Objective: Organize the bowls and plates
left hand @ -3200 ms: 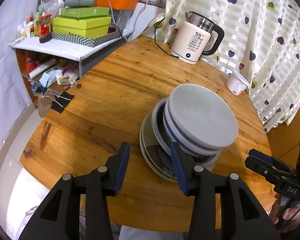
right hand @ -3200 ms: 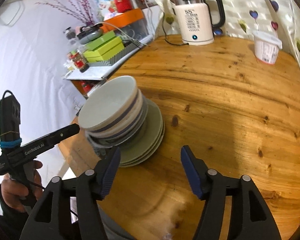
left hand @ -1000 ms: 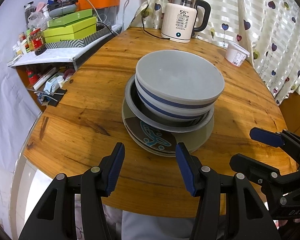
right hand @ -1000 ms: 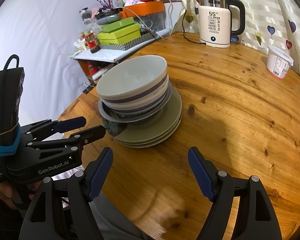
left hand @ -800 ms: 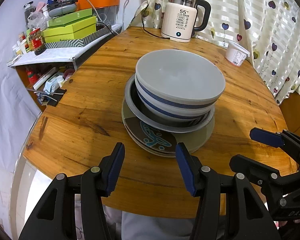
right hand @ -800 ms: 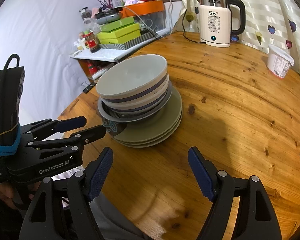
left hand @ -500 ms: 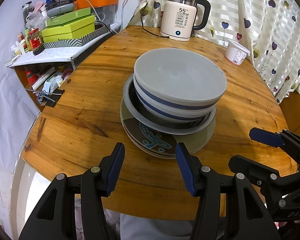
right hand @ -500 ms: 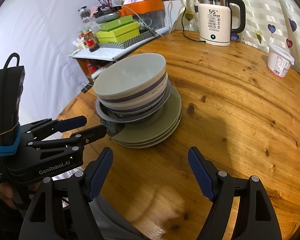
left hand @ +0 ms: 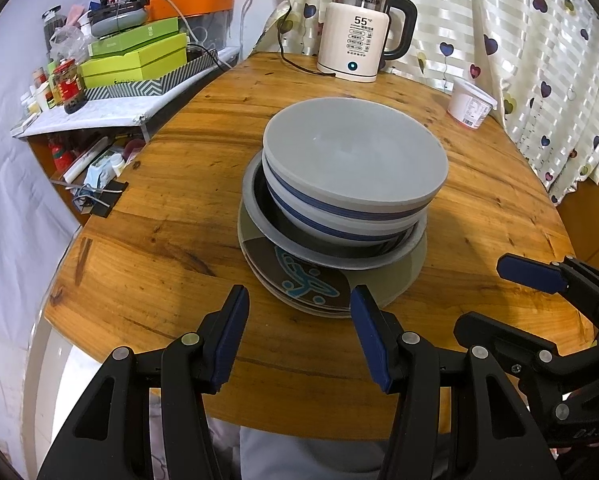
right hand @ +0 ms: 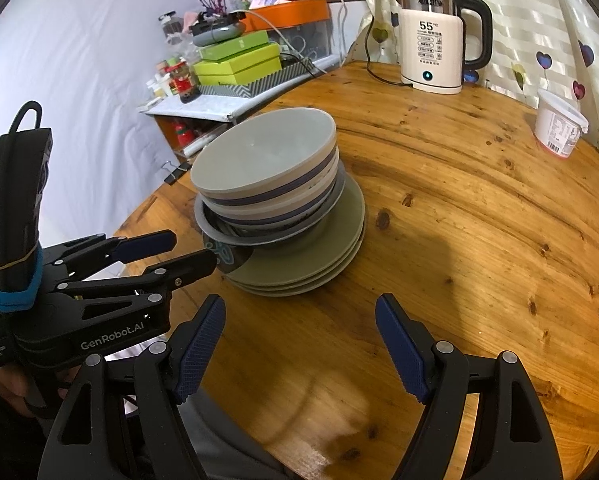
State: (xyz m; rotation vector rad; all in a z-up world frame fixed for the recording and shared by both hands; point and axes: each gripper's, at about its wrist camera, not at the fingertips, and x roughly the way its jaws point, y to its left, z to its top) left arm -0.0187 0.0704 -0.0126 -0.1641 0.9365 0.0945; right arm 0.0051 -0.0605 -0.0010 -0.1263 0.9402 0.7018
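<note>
One stack stands on the round wooden table. On top are nested grey bowls with blue bands. They sit in a shallow grey dish over several plates, one dark with a blue pattern. My left gripper is open just in front of the stack's near edge, nothing between its fingers. My right gripper is open over bare wood, to the right of the stack and short of it.
A cream electric kettle with its cord stands at the table's far edge, a white tub to its right by the curtain. A cluttered shelf with green boxes borders the table on the left.
Since about three seconds ago both views have pulled back and levelled, so the stack now sits centred ahead. Over the last second nothing has visibly moved.
</note>
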